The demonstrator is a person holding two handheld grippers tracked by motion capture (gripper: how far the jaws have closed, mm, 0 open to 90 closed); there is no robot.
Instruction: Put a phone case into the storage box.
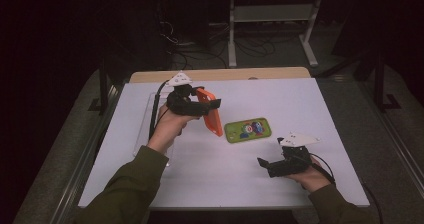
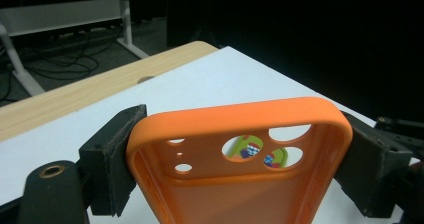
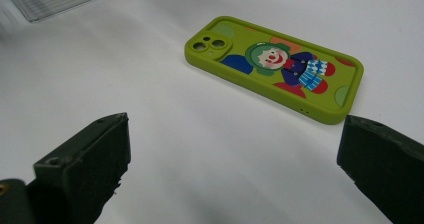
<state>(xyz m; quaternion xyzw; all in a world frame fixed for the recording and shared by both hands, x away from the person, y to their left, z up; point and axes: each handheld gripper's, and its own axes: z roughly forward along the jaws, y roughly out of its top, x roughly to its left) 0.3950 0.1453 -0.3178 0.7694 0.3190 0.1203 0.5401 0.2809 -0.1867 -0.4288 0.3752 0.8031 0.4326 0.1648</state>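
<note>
The left gripper [image 1: 209, 105] has its fingers [image 2: 112, 159] squeezed tight on the orange phone case [image 2: 240, 159], holding it up off the white bench [image 1: 225, 179], maybe to move it, while the right gripper [image 1: 268, 165] waits with fingers [image 3: 85, 159] spread near the green clown case [image 3: 274, 66] lying flat.

Left hand-held gripper [image 1: 212, 104] raised, clamped; right hand-held gripper [image 1: 264, 165] low, apparently open.
</note>
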